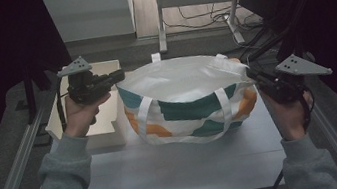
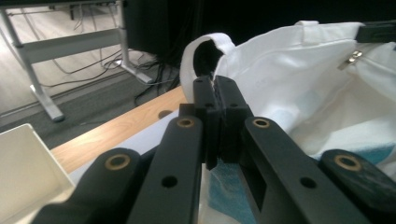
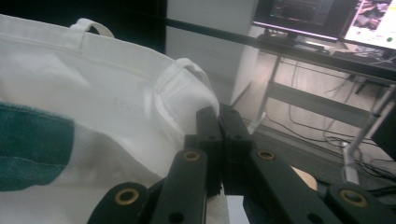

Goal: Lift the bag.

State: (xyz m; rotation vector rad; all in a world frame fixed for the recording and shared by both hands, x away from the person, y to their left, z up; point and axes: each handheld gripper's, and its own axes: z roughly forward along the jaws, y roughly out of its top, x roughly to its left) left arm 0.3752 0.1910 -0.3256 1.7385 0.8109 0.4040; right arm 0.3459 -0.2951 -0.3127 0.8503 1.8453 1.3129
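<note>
Both claws clamped on tote bag (image 1: 185, 99) rim

Two forearms in grey sleeves reach up from the bottom edge, spread wide apart. The left hand (image 1: 77, 114) holds the black left gripper (image 1: 118, 76) pointing inward, jaws pressed together. The right hand (image 1: 291, 111) holds the black right gripper (image 1: 250, 75) angled inward, jaws likewise closed.

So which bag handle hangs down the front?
The near white handle droops down the striped front of the bag; the far handle pokes up behind the rim.

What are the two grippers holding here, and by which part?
Both hold the tote bag by its top rim: left gripper at its left end, right gripper at its right end.
</note>
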